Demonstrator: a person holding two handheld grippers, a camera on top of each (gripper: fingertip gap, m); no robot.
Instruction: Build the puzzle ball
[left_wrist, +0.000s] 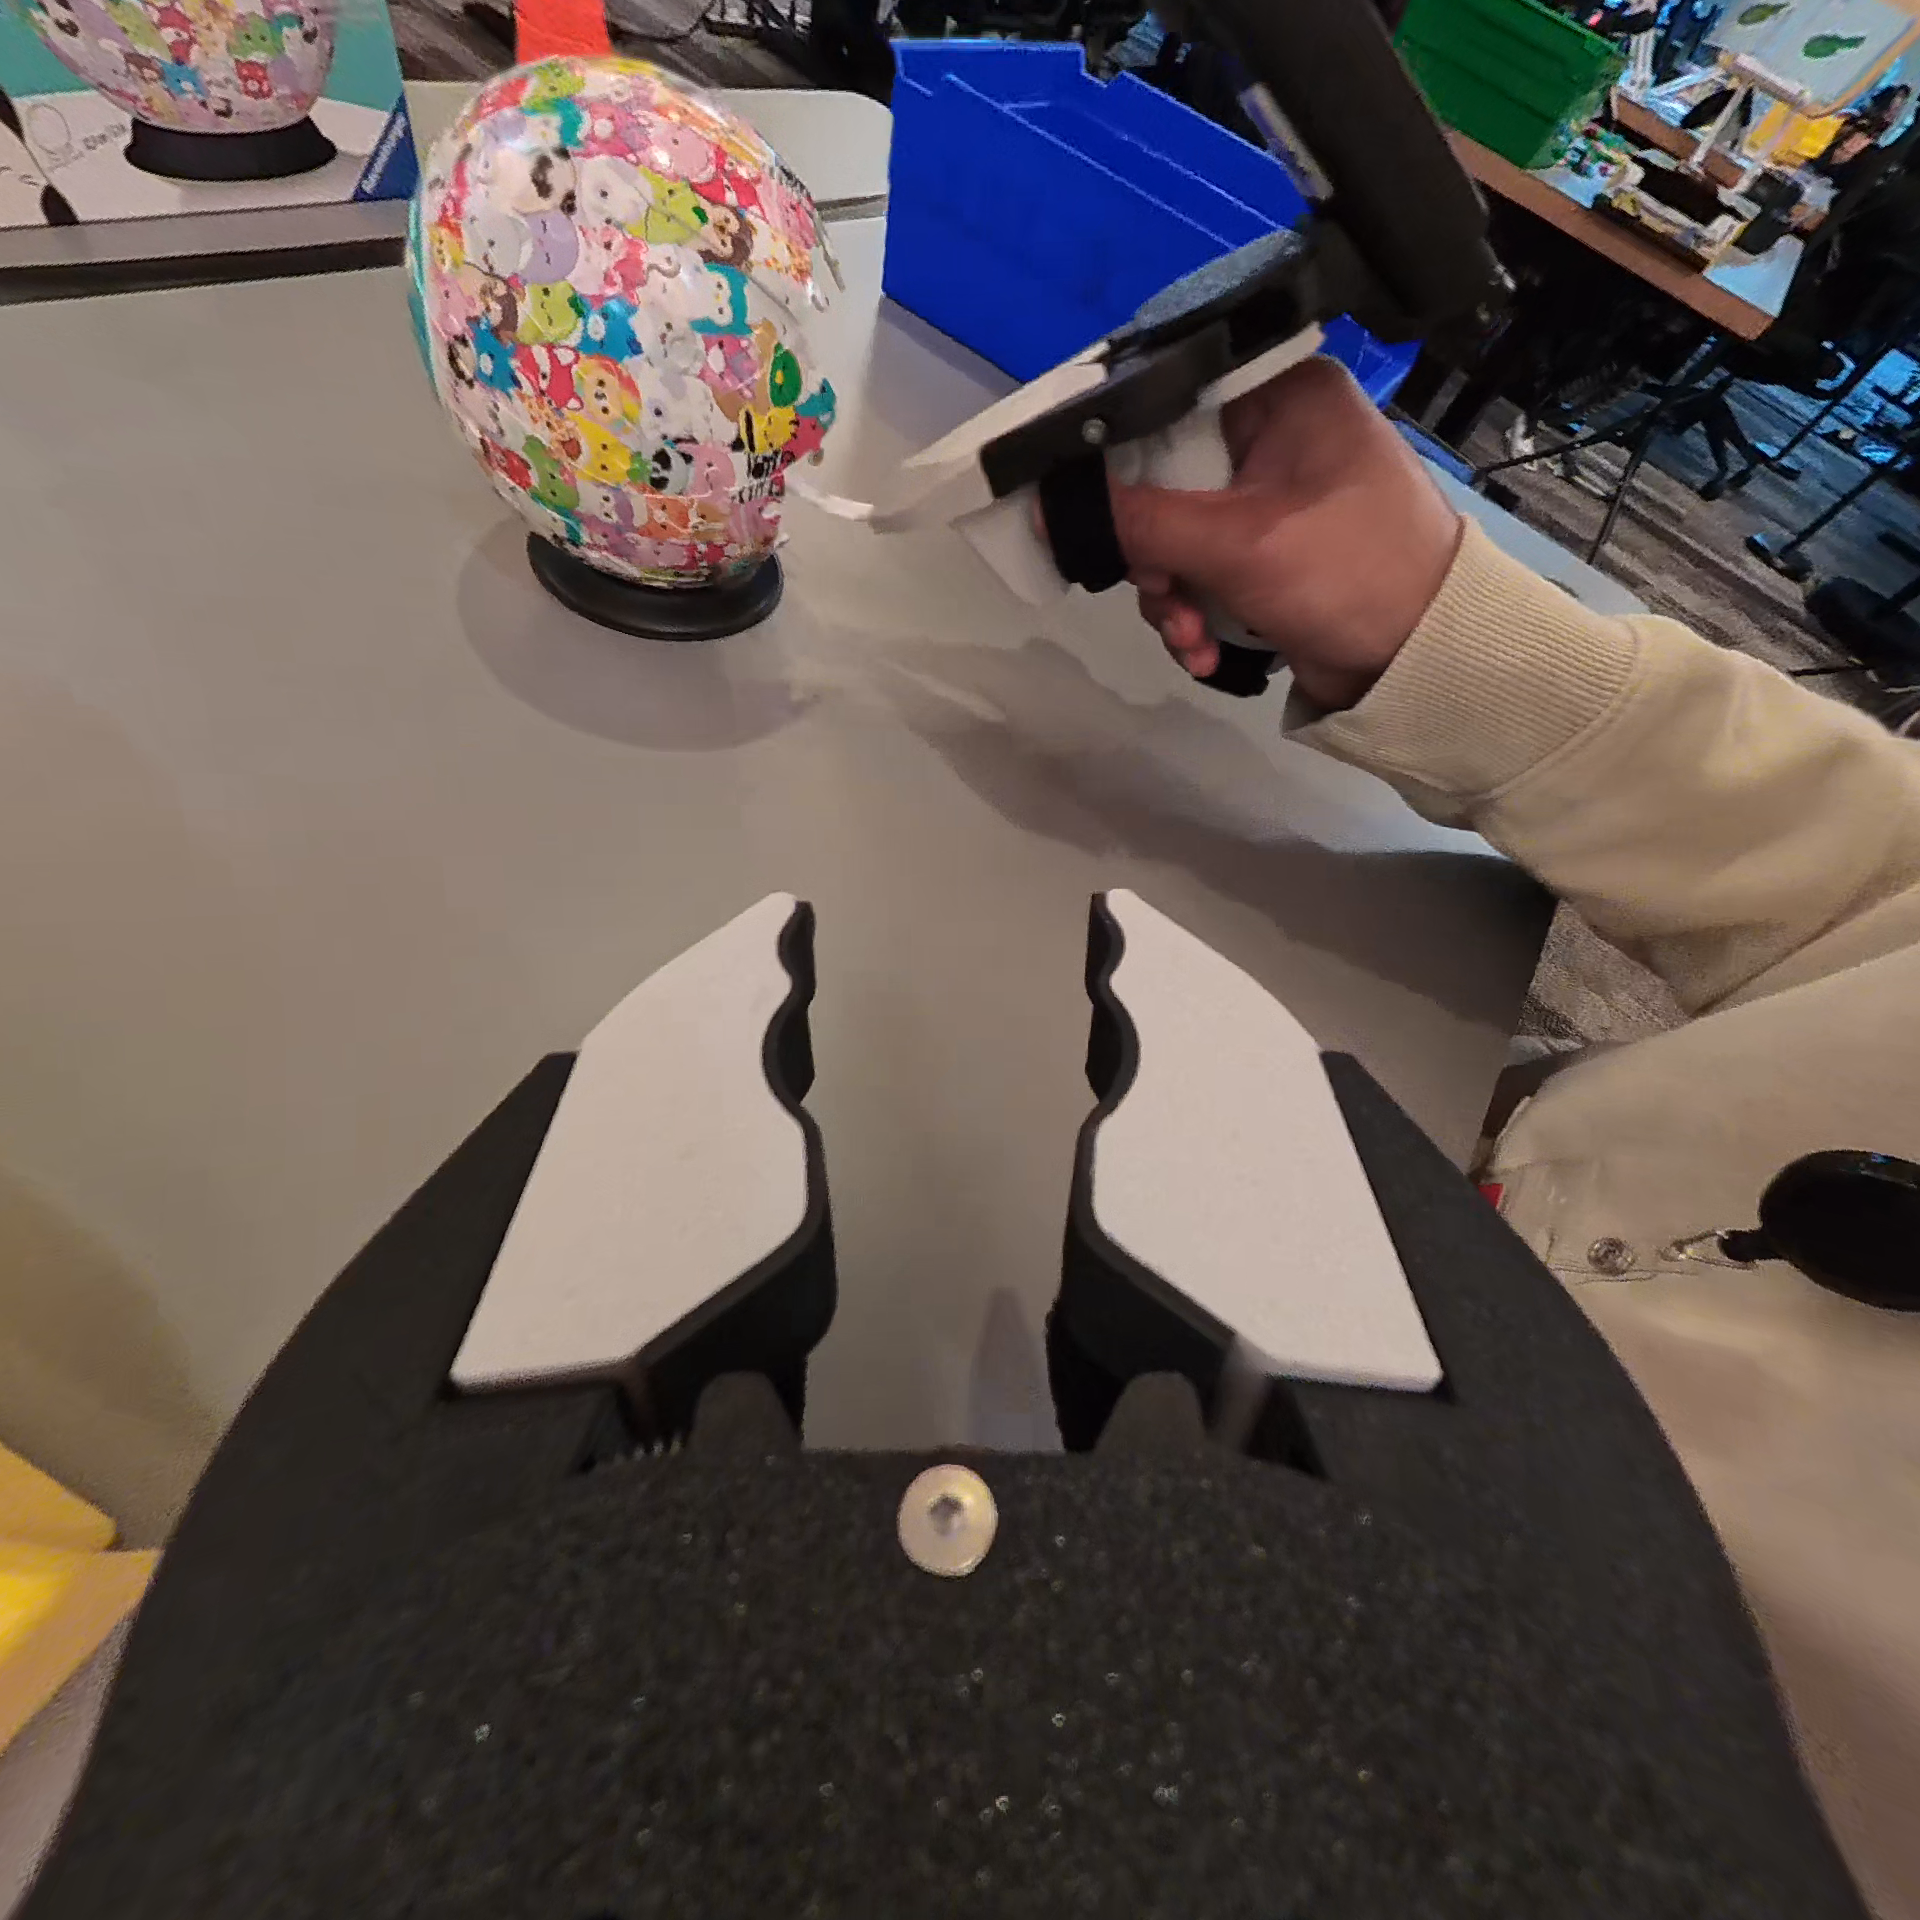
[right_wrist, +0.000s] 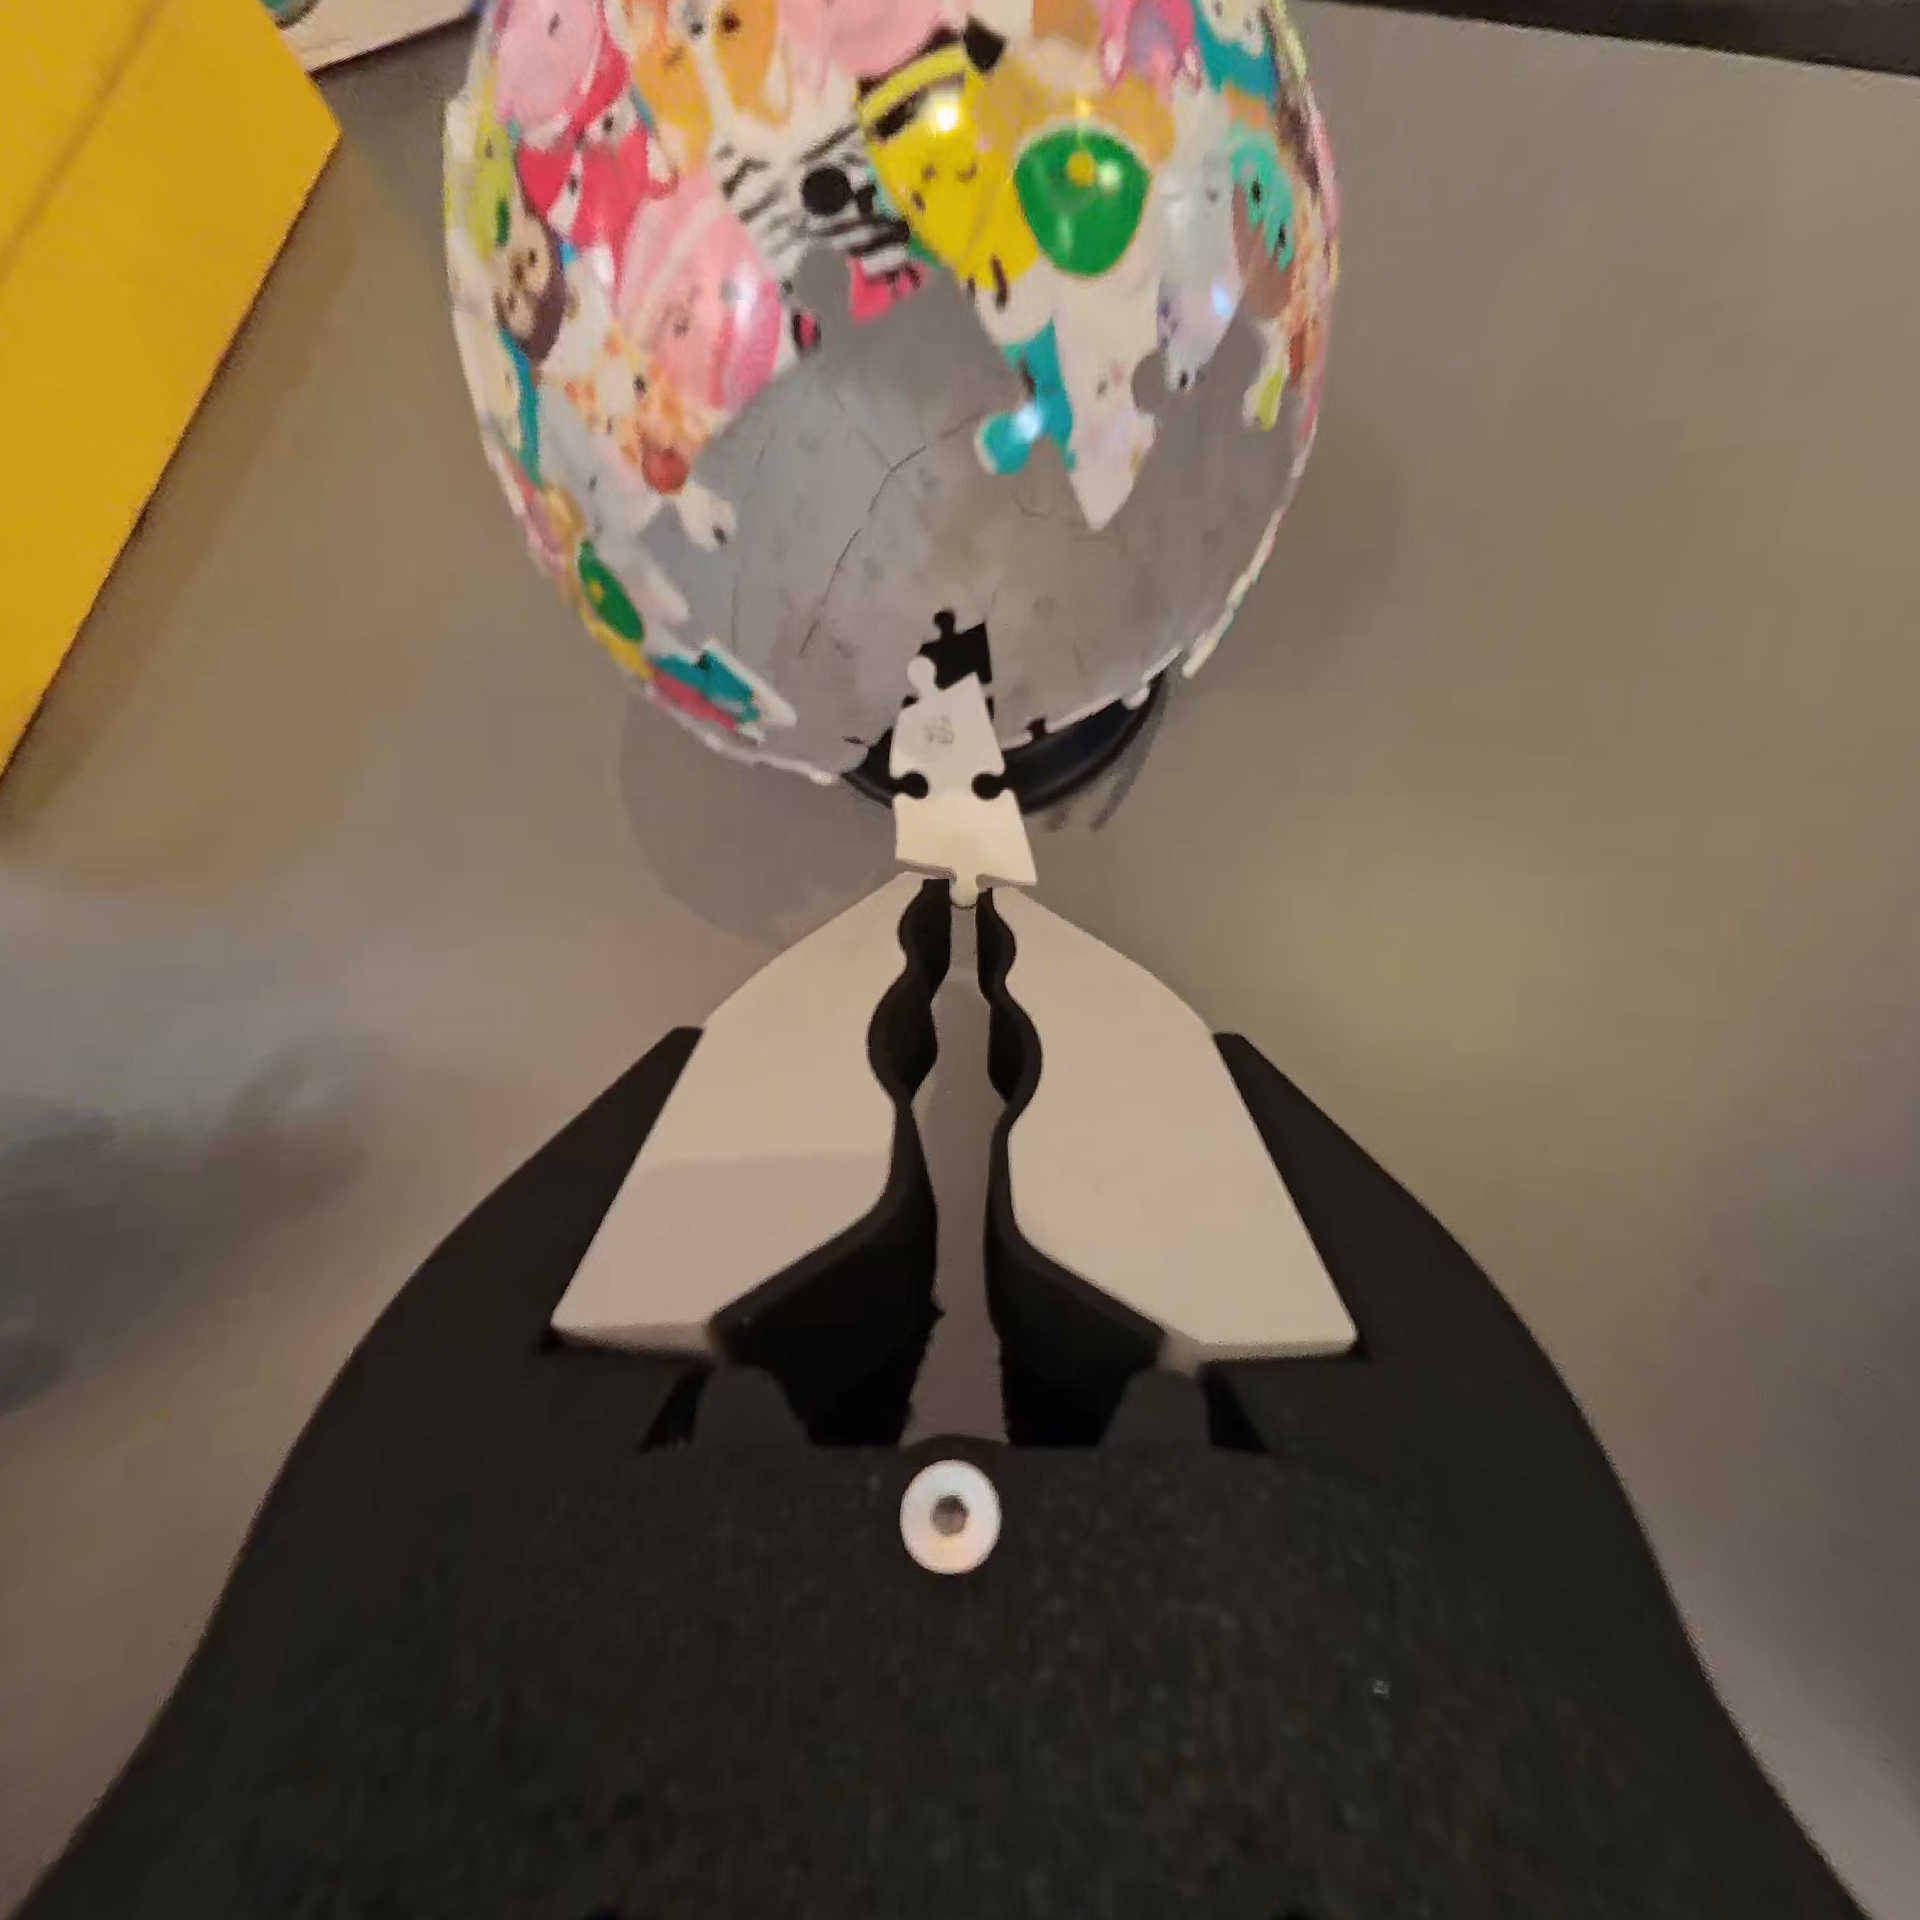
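A colourful puzzle ball (left_wrist: 623, 332) stands on a black ring stand (left_wrist: 655, 597) on the grey table (left_wrist: 260, 779). In the right wrist view the ball (right_wrist: 883, 260) has an open gap showing its grey inside (right_wrist: 831, 540). My right gripper (right_wrist: 951, 894) is shut on a strip of joined puzzle pieces (right_wrist: 956, 790), white backs up, with its far end at the gap's lower edge. From the left wrist view that gripper (left_wrist: 894, 509) reaches the ball's lower right side. My left gripper (left_wrist: 948, 914) is open and empty, well short of the ball.
A blue bin (left_wrist: 1070, 208) stands behind right of the ball. The puzzle box (left_wrist: 197, 104) stands at the back left. A yellow box (right_wrist: 135, 312) lies left of the ball in the right wrist view. A person's hand (left_wrist: 1288, 540) and beige sleeve (left_wrist: 1621, 748) come from the right. One gripper's finger ends stand about 20 cm off the other's.
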